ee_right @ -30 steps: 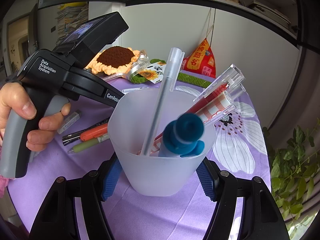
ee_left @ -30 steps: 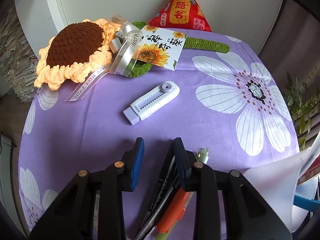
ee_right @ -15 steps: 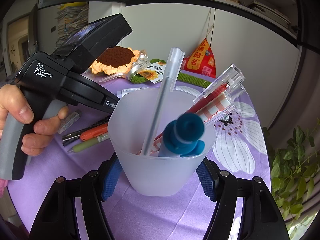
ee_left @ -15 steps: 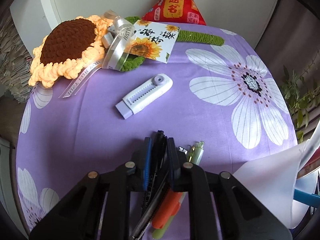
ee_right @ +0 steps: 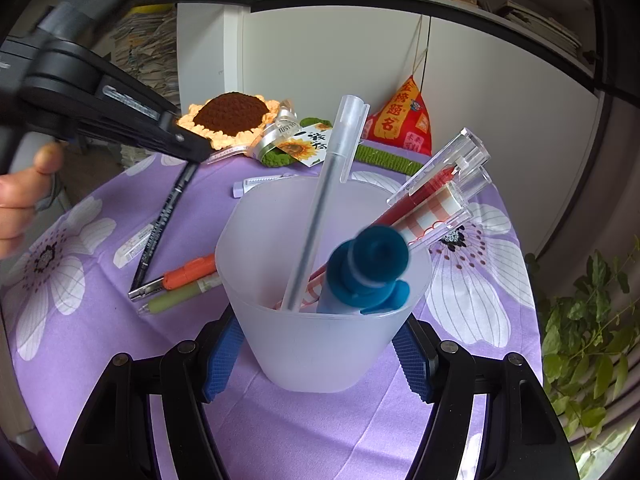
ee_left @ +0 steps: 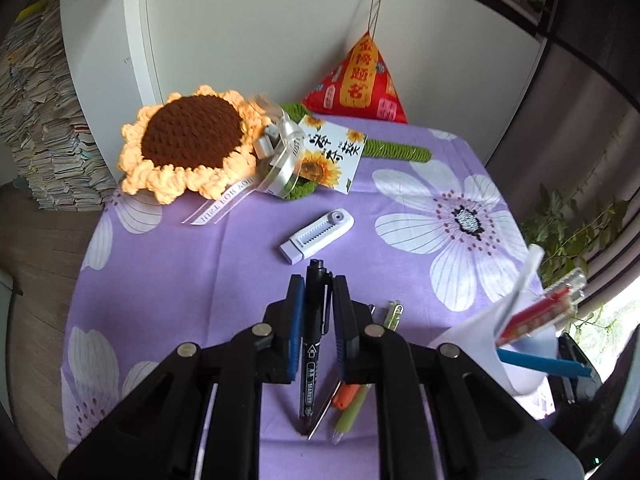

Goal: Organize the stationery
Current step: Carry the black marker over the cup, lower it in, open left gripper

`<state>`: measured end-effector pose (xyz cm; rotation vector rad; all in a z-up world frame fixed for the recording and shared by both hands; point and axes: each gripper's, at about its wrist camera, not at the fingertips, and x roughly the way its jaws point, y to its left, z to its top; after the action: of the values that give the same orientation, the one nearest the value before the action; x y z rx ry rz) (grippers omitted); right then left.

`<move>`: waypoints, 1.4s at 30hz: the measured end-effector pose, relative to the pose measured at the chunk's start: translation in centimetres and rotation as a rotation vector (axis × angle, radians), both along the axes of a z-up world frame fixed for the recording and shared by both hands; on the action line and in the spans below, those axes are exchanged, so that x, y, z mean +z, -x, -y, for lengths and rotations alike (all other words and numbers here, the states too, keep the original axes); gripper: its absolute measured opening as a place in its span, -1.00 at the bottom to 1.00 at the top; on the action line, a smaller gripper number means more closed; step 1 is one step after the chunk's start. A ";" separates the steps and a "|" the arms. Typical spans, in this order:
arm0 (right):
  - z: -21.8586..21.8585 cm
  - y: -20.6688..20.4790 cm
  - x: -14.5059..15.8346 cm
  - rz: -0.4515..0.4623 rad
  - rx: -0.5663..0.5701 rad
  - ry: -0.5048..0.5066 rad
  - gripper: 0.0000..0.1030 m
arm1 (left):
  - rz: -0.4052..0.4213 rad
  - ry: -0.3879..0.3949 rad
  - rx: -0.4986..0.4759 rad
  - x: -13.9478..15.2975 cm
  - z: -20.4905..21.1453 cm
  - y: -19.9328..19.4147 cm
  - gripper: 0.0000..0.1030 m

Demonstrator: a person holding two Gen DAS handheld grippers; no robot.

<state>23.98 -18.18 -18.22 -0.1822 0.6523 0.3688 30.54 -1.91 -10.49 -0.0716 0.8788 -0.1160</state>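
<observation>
My left gripper (ee_left: 316,300) is shut on a black marker (ee_left: 311,360), which hangs lifted off the purple flowered cloth, its cap sticking out past the fingertips. In the right wrist view the marker (ee_right: 162,224) slants down from the left gripper (ee_right: 192,152), which a hand holds. My right gripper (ee_right: 318,360) is shut on a frosted plastic cup (ee_right: 320,328) standing on the table, with several pens in it. An orange pen (ee_right: 192,270) and a green pen (ee_right: 182,298) lie left of the cup. A white sliding eraser (ee_left: 318,234) lies further back.
A crochet sunflower (ee_left: 188,144), a sunflower card (ee_left: 330,156) and a red pyramid cushion (ee_left: 358,80) crowd the table's far side. A small white eraser (ee_right: 132,246) lies near the left edge. A leafy plant (ee_right: 592,320) stands beyond the right edge.
My left gripper shut on the black marker and rose with it off the cloth, leaving the orange and green pens lying. The right gripper and cup stayed still.
</observation>
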 end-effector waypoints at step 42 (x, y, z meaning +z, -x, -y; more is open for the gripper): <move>0.3 -0.3 0.0 -0.001 -0.022 -0.015 0.36 | -0.073 0.075 -0.132 -1.2 2.6 4.6 -0.82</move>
<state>24.30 -18.49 -18.17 -0.1607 0.6522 0.3530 25.94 -4.54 -11.73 -0.0877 0.9521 -0.2713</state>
